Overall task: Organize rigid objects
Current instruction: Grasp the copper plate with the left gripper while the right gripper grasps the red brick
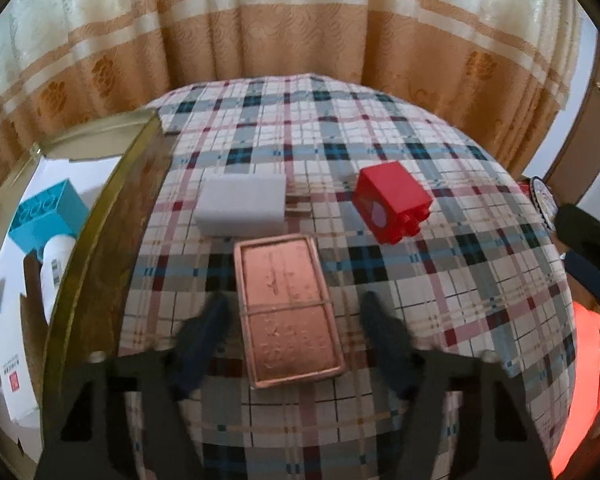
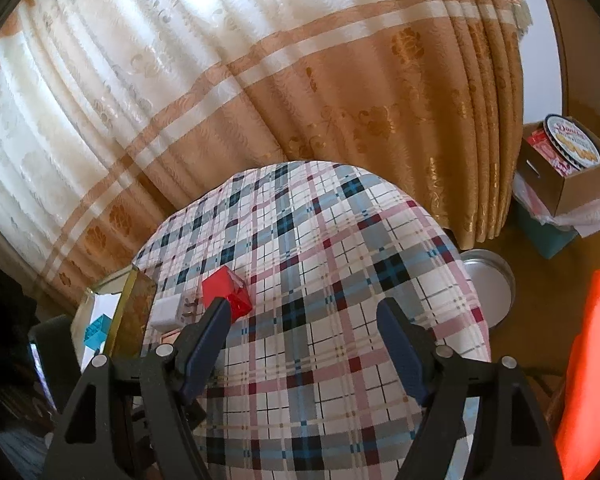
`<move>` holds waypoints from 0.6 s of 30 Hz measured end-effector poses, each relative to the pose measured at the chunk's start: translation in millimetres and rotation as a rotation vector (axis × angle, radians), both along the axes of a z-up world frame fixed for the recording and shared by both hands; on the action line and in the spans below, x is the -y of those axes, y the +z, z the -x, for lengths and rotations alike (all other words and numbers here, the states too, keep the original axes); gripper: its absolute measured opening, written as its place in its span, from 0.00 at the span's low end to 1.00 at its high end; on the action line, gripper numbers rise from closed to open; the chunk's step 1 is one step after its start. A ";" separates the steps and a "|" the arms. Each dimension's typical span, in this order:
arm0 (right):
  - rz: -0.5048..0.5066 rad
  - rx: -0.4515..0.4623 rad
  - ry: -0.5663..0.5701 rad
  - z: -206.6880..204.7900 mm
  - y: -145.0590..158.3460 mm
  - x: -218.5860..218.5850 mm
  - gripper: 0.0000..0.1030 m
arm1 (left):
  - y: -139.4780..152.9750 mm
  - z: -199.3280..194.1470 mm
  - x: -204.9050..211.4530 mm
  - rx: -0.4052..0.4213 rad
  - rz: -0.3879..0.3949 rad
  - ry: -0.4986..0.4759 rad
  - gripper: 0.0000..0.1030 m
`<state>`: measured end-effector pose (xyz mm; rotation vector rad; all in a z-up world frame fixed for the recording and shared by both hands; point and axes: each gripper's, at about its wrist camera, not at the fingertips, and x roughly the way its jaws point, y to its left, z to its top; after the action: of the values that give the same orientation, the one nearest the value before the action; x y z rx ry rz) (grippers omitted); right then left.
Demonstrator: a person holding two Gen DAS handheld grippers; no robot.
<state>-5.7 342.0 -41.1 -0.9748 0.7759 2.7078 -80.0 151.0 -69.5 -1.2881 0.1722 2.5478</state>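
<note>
Lying between the left hand-held gripper's [image 1: 296, 312] open fingers: copper bar [image 1: 288, 312].

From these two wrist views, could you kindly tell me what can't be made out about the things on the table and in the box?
- Copper bar: embossed marks blurred in the left wrist view; whether the left gripper touches it is unclear.
- Gold box: cut off by the frame edge; its wall hides part of the blue block and white bottle.
- White block: small in the right wrist view, partly behind the right gripper.
</note>
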 end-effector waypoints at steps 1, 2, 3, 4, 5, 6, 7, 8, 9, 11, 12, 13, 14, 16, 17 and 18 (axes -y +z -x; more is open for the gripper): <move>-0.012 0.005 0.006 2.3 -0.3 1.8 0.75 | 0.5 0.3 1.8 0.000 -0.012 -0.008 0.45; -0.019 0.008 0.012 4.2 -0.4 3.1 0.75 | 0.9 1.2 2.5 0.002 -0.017 -0.011 0.45; -0.025 0.012 0.020 6.4 -1.0 4.5 0.75 | 1.3 1.3 3.7 0.003 -0.024 -0.015 0.45; -0.031 0.019 0.031 9.4 -2.1 6.6 0.75 | 1.8 1.5 4.7 0.004 -0.027 -0.016 0.45; -0.034 0.023 0.035 10.7 -3.0 7.5 0.75 | 1.9 1.7 5.4 0.005 -0.030 -0.017 0.45; -0.038 0.030 0.040 13.0 -4.3 8.8 0.75 | 2.4 1.6 6.7 0.008 -0.037 -0.018 0.45; -0.040 0.037 0.045 14.8 -5.4 9.9 0.75 | 2.4 1.7 7.5 0.010 -0.044 -0.019 0.45; -0.042 0.041 0.053 17.2 -6.0 11.2 0.75 | 3.1 1.3 8.9 0.013 -0.053 -0.018 0.45; -0.047 0.042 0.059 18.6 -5.8 12.6 0.75 | 4.1 0.3 10.9 0.014 -0.063 -0.014 0.45; -0.074 0.046 0.071 23.3 -4.5 16.5 0.75 | 7.2 -4.3 14.0 0.006 -0.076 -0.014 0.45; -0.082 0.047 0.075 25.2 -3.8 17.9 0.75 | 10.2 -7.9 15.2 -0.003 -0.080 -0.022 0.45; -0.088 0.049 0.079 27.6 -3.2 19.0 0.75 | 12.6 -10.7 16.3 -0.011 -0.083 -0.026 0.45; -0.091 0.052 0.086 30.8 -2.6 20.5 0.75 | 15.3 -13.5 17.6 -0.020 -0.085 -0.031 0.45; -0.104 0.056 0.105 37.7 -1.3 25.3 0.75 | 22.8 -20.8 21.2 -0.042 -0.088 -0.039 0.45; -0.111 0.059 0.111 40.6 -0.7 27.5 0.75 | 25.9 -23.1 22.7 -0.050 -0.088 -0.042 0.45; -0.119 0.061 0.124 44.3 -0.4 31.0 0.75 | 31.0 -26.9 25.1 -0.066 -0.085 -0.044 0.45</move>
<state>-50.0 311.1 -41.5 -1.1064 0.5532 2.7763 -53.2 125.9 -38.5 -1.1572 0.1029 2.5333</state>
